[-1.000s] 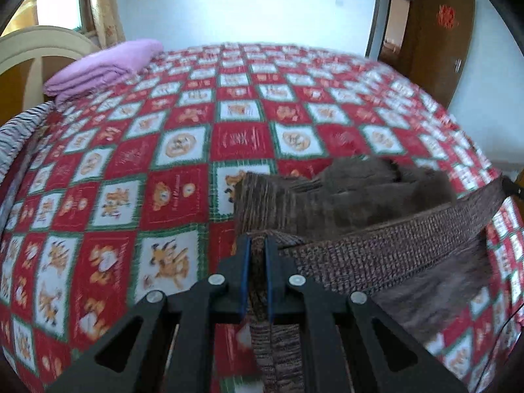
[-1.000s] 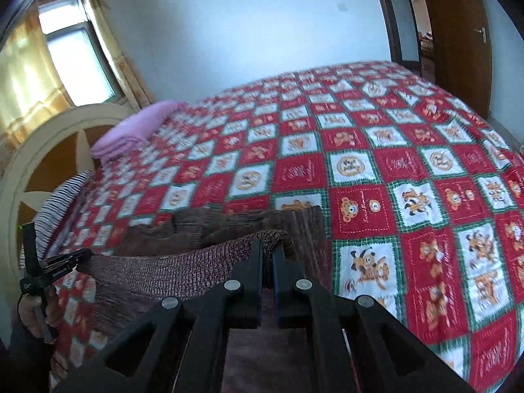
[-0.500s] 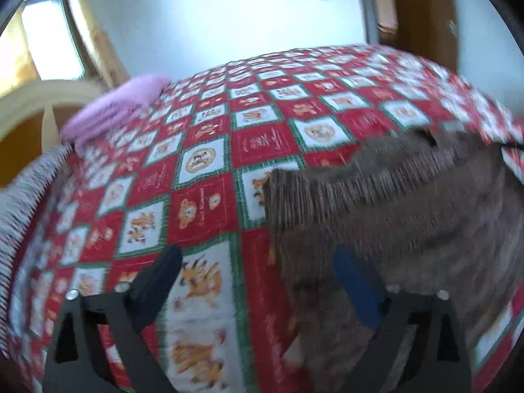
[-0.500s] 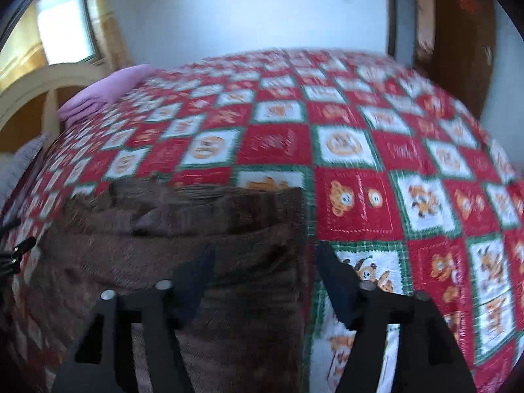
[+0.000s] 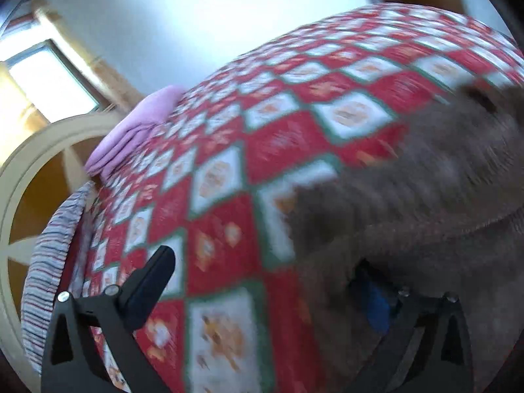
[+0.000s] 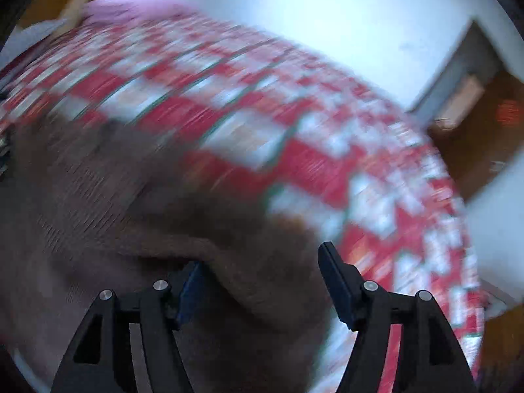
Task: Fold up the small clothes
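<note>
Both grippers, clamped on the brown knit garment a second ago, have let go. The left gripper gapes wide; the right gripper stands partly open, fabric loose between its fingers. The garment lies on the red patchwork bed.

Bedroom, both views motion-blurred. Bed fills most of the frame, covered by a red, white and green patchwork quilt with small cartoon squares. Folded pink blanket lies at the far corner of the bed. Striped pillow at the bed's left edge, beside a cream curved headboard with orange-brown panels. Bright window behind the headboard, yellow curtain beside it, daylight coming in. Plain white wall behind the bed. In the right wrist view a brown wooden door stands open in a grey door frame right of the bed.
</note>
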Motion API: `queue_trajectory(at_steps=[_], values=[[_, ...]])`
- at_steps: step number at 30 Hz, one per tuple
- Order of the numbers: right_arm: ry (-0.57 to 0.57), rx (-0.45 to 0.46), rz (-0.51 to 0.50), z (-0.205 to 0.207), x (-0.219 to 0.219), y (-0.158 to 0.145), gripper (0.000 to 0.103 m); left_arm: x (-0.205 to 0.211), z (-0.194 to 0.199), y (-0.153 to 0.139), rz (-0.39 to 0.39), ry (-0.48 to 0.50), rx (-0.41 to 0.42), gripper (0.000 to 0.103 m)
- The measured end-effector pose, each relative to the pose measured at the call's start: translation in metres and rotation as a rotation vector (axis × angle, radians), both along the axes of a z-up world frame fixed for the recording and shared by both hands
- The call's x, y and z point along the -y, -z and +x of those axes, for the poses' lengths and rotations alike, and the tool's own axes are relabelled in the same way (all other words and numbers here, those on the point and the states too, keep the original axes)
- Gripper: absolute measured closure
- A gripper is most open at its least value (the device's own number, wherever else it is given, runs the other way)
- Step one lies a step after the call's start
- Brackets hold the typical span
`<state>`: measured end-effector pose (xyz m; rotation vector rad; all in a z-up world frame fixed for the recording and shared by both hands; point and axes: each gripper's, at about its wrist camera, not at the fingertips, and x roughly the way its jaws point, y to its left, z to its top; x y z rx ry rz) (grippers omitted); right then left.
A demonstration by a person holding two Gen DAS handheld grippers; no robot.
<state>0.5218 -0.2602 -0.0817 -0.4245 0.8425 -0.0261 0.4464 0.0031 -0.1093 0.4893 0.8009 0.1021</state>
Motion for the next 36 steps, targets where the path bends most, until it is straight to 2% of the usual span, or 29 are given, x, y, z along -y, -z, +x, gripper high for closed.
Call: queue_trajectory(at_steps=[3, 5, 9, 12, 16, 18, 21, 23, 25, 28, 29, 30, 32, 33, 36], values=[[0.074, 0.053, 0.131, 0.017, 0.021, -0.026, 0.035, -0.024, 0.027, -0.016, -0.040, -0.114, 0.023, 0.000], [0.103, 0.059, 0.162, 0.015, 0.031, -0.029, 0.035, -0.042, 0.031, -0.018, -0.105, -0.151, -0.010, 0.000], [0.099, 0.061, 0.125, -0.008, 0.040, -0.018, 0.035, -0.062, 0.014, -0.006, -0.111, -0.167, -0.029, 0.000], [0.030, 0.039, 0.179, -0.030, 0.039, -0.011, 0.035, -0.067, -0.007, 0.006, -0.124, -0.156, -0.044, 0.000], [-0.042, -0.021, 0.085, -0.043, 0.021, 0.007, 0.035, -0.062, -0.029, 0.007, -0.156, -0.130, -0.025, 0.000], [-0.054, -0.047, 0.097, -0.041, 0.018, 0.013, 0.035, -0.056, -0.032, 0.005, -0.180, -0.125, -0.015, 0.000], [-0.014, -0.060, 0.156, -0.035, 0.021, 0.017, 0.035, -0.044, -0.033, 0.002, -0.228, -0.090, -0.022, 0.000], [0.007, -0.074, 0.216, -0.035, 0.021, 0.019, 0.035, -0.035, -0.033, 0.002, -0.228, -0.077, -0.019, 0.000], [-0.009, -0.070, 0.259, -0.043, 0.012, 0.019, 0.035, -0.023, -0.032, 0.008, -0.178, -0.071, -0.013, 0.000], [-0.018, -0.099, 0.210, -0.041, -0.008, 0.032, 0.035, -0.016, -0.020, 0.027, -0.086, -0.126, -0.007, 0.000], [0.020, -0.127, 0.182, -0.036, -0.011, 0.040, 0.035, -0.021, -0.017, 0.028, -0.121, -0.147, -0.005, 0.000], [0.053, -0.132, 0.197, -0.032, -0.009, 0.043, 0.035, -0.026, -0.016, 0.028, -0.153, -0.162, -0.005, 0.000], [0.123, -0.095, 0.278, -0.035, -0.006, 0.033, 0.035, -0.037, -0.014, 0.027, -0.223, -0.192, -0.015, 0.000], [0.112, -0.085, 0.313, -0.038, -0.011, 0.028, 0.035, -0.043, -0.015, 0.028, -0.264, -0.198, -0.015, 0.000], [-0.029, -0.088, 0.387, -0.051, -0.049, 0.018, 0.035, -0.052, -0.021, 0.031, -0.350, -0.202, 0.002, 0.000]])
